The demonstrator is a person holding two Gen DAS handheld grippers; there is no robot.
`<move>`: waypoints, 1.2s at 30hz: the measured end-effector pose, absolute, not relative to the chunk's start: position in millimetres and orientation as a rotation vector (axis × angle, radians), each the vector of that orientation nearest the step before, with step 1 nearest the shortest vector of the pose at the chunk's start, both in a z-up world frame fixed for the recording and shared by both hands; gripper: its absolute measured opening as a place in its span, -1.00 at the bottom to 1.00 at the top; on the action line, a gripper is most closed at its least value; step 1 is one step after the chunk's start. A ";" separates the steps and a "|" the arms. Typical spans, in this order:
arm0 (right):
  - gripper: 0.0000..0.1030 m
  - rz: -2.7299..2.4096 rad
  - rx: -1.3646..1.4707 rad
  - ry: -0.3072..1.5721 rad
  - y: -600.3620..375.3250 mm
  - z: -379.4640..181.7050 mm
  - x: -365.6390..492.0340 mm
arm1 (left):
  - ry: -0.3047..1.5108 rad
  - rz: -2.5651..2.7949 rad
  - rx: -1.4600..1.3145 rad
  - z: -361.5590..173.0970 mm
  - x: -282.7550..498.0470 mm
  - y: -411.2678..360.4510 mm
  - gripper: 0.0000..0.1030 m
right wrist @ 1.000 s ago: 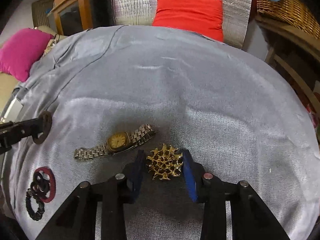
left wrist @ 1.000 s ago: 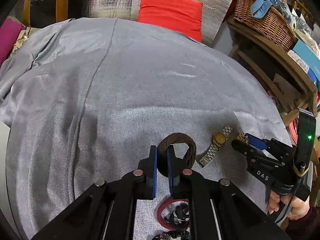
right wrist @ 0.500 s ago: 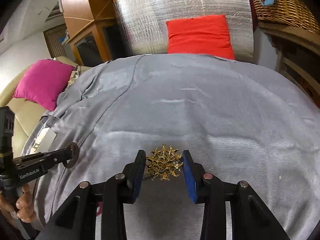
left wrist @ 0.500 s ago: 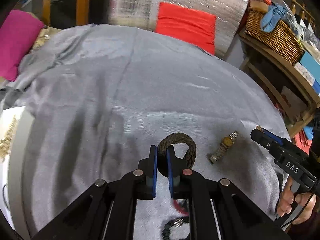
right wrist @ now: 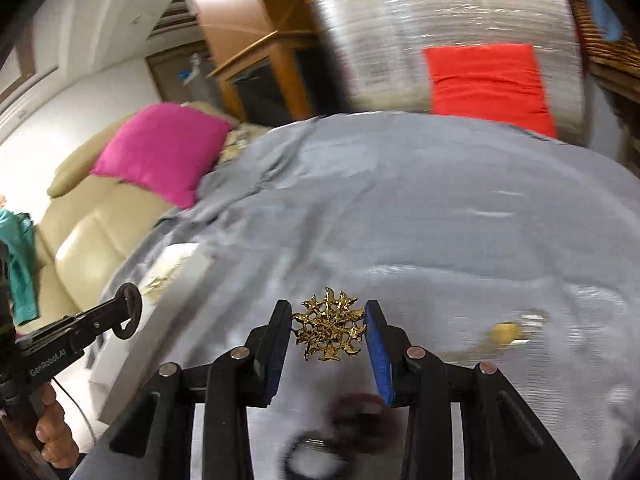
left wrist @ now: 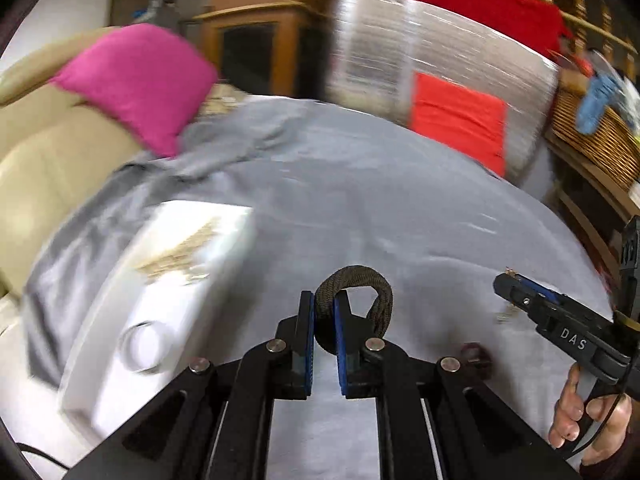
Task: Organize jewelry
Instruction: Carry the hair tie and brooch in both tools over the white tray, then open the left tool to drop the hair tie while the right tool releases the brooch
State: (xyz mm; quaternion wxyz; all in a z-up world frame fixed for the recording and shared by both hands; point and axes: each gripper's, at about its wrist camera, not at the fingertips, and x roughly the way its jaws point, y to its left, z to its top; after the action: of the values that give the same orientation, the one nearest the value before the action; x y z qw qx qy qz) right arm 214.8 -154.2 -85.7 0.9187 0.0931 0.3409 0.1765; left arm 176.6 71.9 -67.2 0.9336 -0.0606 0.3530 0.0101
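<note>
Both views have swung leftward since a second ago: the white rectangular jewelry box (left wrist: 160,292), then out of frame, now fills the left middle of the left wrist view, blurred, with gold-coloured pieces inside. Centre bottom of that view, the left gripper (left wrist: 325,322) is pinched tight on the dark brown braided cord bracelet (left wrist: 356,304), whose loop stands up above the blue pads. In the right wrist view, centre low, the right gripper (right wrist: 329,330) clamps the gold openwork starburst brooch (right wrist: 329,325) between its pads, above the grey cloth-covered table (right wrist: 440,220). A gold-faced wristwatch with metal band (right wrist: 506,332) lies blurred on the cloth at right. Dark red and black rings (right wrist: 352,420) smear near the bottom edge.
</note>
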 end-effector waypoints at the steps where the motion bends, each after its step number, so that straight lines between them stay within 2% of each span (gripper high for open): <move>1: -0.23 0.380 0.177 0.703 -136.8 -84.4 215.5 | 0.724 0.053 -0.137 -68.2 170.7 85.3 -0.81; 8: -0.23 0.544 0.078 0.743 -5.2 -70.6 222.1 | 0.834 0.303 -0.277 -97.7 144.5 191.0 -0.81; 15: -0.23 0.639 -0.005 0.847 103.0 -76.3 234.9 | 0.986 0.413 -0.405 -144.6 141.0 250.7 -0.81; 27: -0.23 0.602 -0.067 1.122 193.4 -139.3 279.0 | 1.124 0.425 -0.486 -183.4 157.1 269.5 -0.81; 36: -0.19 0.499 -0.091 1.149 198.3 -152.5 294.5 | 1.158 0.453 -0.502 -195.7 167.4 275.1 -0.80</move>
State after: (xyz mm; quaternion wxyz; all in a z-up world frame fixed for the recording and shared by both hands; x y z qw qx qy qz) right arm 294.5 198.3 -152.5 0.8092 -0.0425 0.5374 0.2335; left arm 167.4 275.1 -195.7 0.7834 -0.2325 0.5367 0.2099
